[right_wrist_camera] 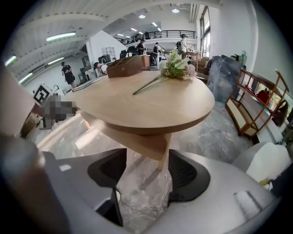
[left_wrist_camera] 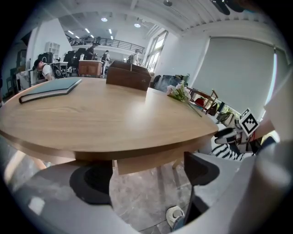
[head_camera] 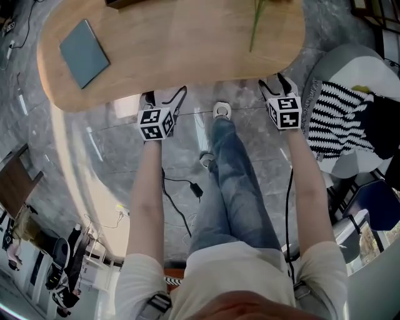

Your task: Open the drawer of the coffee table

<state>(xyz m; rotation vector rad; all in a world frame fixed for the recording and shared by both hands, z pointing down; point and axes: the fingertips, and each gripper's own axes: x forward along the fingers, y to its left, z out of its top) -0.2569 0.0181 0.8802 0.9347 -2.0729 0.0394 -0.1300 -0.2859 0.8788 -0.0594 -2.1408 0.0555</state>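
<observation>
From the head view, the oval wooden surface (head_camera: 181, 44) fills the frame toward 12 o'clock, and the top edge cuts off its far side. It hides the drawer completely in that view. The left gripper view shows the drawer (left_wrist_camera: 149, 163) as a pale wooden front tucked under the rim, and no handle can be made out on it. In the right gripper view a wooden block (right_wrist_camera: 144, 145) hangs under the top beside a leg; whether it is the same drawer is unclear.

The left claw (head_camera: 165, 95) sits at the near rim, spread wide, with nothing pressed between its pads. The right claw (head_camera: 275, 83), toward 1 o'clock, is just as wide and empty.

A grey-blue notebook (head_camera: 84, 53) lies on the surface at 10 o'clock. A flower stem (head_camera: 255, 28) at 1 o'clock runs out of frame. Only a sliver of a dark box (head_camera: 125, 3) shows at the top edge.
</observation>
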